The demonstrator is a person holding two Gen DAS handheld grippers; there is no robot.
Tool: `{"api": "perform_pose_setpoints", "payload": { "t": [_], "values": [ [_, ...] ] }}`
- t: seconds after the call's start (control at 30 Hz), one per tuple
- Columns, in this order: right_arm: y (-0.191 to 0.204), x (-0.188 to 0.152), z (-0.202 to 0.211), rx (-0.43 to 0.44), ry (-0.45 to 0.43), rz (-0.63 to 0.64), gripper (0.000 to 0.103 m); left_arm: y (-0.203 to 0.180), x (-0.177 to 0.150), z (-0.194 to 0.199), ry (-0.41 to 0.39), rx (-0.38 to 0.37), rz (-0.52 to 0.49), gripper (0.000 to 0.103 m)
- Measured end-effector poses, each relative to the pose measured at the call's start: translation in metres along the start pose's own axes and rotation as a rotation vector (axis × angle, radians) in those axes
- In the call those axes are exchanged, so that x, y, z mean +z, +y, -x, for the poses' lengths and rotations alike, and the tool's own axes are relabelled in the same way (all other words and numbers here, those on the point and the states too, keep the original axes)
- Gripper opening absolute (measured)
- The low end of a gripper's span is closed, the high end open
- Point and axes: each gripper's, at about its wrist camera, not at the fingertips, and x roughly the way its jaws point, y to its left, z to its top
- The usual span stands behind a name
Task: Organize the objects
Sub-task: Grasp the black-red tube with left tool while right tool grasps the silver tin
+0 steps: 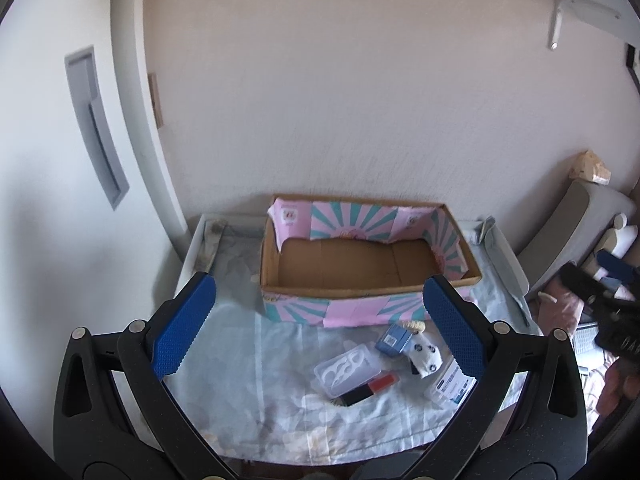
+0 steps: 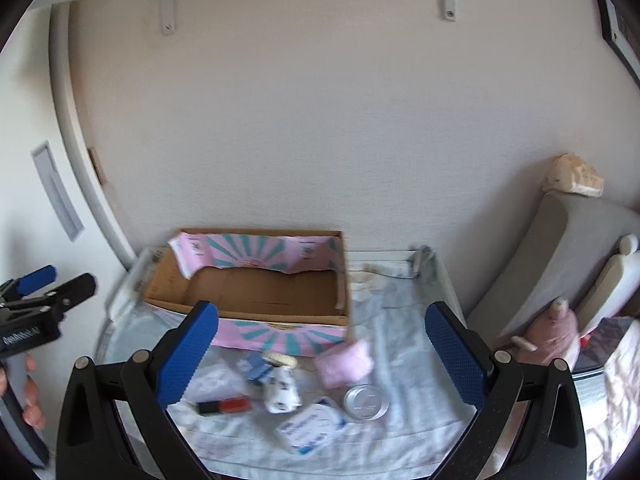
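Blue-padded black fingers of the left gripper frame the near edge of the left wrist view, spread wide with nothing between them. The right gripper is likewise wide apart and holds nothing.

Both hover above a pale blue floral cloth that covers a low white-edged table against a cream wall.

At the back of the cloth sits an open brown cardboard box with pink and teal sunburst paper on its sides; its brown floor shows bare.

In front of the box, from left to right, lie the loose objects:
- a clear plastic case with white curved shapes inside, well in front of the box;
- a black and red rectangular block touching that case's near edge;
- a small blue carton just in front of the box's wall;
- a white sock-like bundle with dark spots beside the carton;
- a white packet with blue printing;
- a soft pink pouch, seen in the blurred right wrist view near the box's front right corner;
- a round silver tin, just in front of the pouch.
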Motion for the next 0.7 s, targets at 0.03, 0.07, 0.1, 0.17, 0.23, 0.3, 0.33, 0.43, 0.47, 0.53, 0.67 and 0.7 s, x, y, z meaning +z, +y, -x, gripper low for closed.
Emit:
{"api": "perform_pose_setpoints", "payload": {
  "t": [0.03,0.07,0.1,0.17,0.23,0.3,0.33,0.43,0.47,0.53,0.67,0.7],
  "values": [
    [-0.005,-0.001,-0.002,-0.003,0.006,0.006,0.103,0.001,-0.003,-0.003,0.012,0.002,0.01,0.103],
    [-0.011,-0.003,-0.006,-0.006,0.015,0.015,0.103,0.002,-0.007,-0.006,0.029,0.002,0.025,0.103],
    [-0.017,-0.006,-0.01,-0.002,0.028,0.027,0.103,0.002,-0.011,-0.008,0.041,0.002,0.035,0.103],
    [-0.028,-0.011,-0.021,0.008,0.054,0.054,0.103,0.0,-0.02,-0.016,0.07,0.021,0.048,0.103],
    [-0.039,-0.019,-0.032,0.028,0.088,0.087,0.103,-0.002,-0.031,-0.024,0.101,0.048,0.074,0.103],
    [-0.048,-0.027,-0.043,0.064,0.122,0.123,0.103,-0.003,-0.043,-0.031,0.131,0.064,0.117,0.103],
    [-0.051,-0.03,-0.047,0.079,0.135,0.141,0.103,-0.005,-0.05,-0.034,0.149,0.073,0.145,0.103],
    [-0.06,-0.044,-0.062,0.131,0.168,0.218,0.103,-0.014,-0.072,-0.046,0.197,0.098,0.209,0.103],
    [-0.063,-0.049,-0.067,0.147,0.177,0.249,0.103,-0.019,-0.079,-0.05,0.211,0.111,0.221,0.103],
    [-0.068,-0.06,-0.077,0.187,0.197,0.31,0.103,-0.03,-0.095,-0.057,0.244,0.134,0.245,0.103],
    [-0.078,-0.076,-0.096,0.266,0.232,0.398,0.103,-0.052,-0.125,-0.074,0.292,0.162,0.3,0.103],
    [-0.081,-0.081,-0.101,0.288,0.24,0.42,0.103,-0.057,-0.132,-0.079,0.302,0.168,0.311,0.103]
  ]
}}
